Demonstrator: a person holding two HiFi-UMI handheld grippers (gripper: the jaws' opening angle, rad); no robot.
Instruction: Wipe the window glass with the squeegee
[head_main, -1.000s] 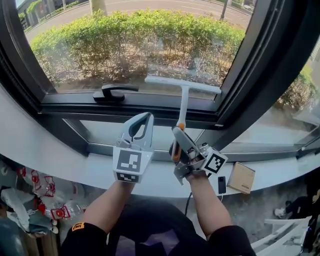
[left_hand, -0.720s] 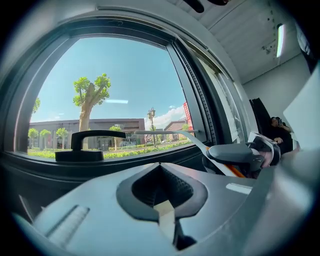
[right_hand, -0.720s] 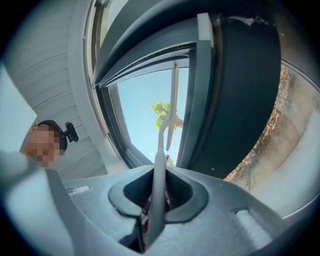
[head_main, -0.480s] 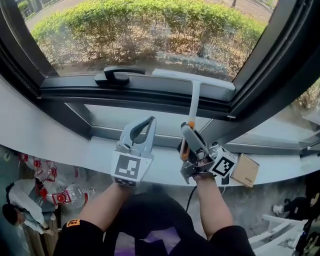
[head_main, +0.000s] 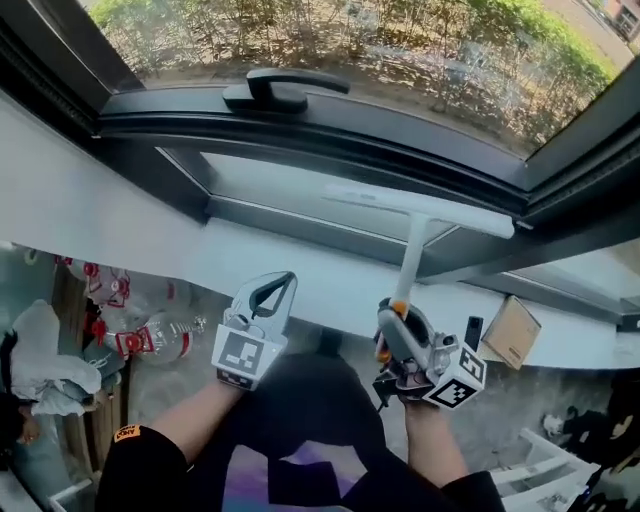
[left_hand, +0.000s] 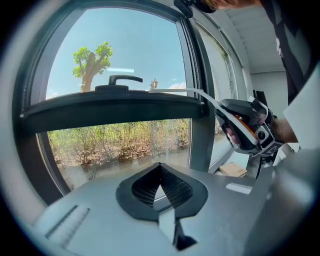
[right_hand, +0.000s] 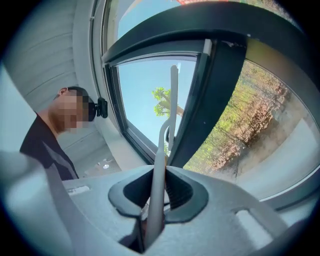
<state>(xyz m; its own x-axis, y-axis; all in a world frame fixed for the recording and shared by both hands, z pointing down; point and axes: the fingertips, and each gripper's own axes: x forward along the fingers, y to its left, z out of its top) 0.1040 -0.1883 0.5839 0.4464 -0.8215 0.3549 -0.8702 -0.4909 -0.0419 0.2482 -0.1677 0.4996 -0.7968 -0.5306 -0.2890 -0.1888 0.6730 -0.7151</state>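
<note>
Head view, looking steeply down at a dark-framed window: at five o'clock the right gripper is clamped on the orange-collared end of a white squeegee, whose shaft rises toward twelve o'clock. Its blade lies crosswise along the bottom edge of the lower pane, just above the sill; whether rubber touches glass cannot be told. At seven o'clock the left gripper hangs apart, jaws together and empty. A latch sits at twelve o'clock under the upper pane. Left gripper view: its jaw tips meet at six o'clock with nothing between them; at three o'clock the right gripper holds the squeegee up by the frame. Right gripper view: the jaws at six o'clock are closed tight on the squeegee's shaft, which runs up to the blade at twelve o'clock, beside the dark frame. The blade's low position suggests a stroke ending at the foot of the lower pane. No pane shows a clear wiped edge, so the share done is uncertain; the upper pane likely remains.
</note>
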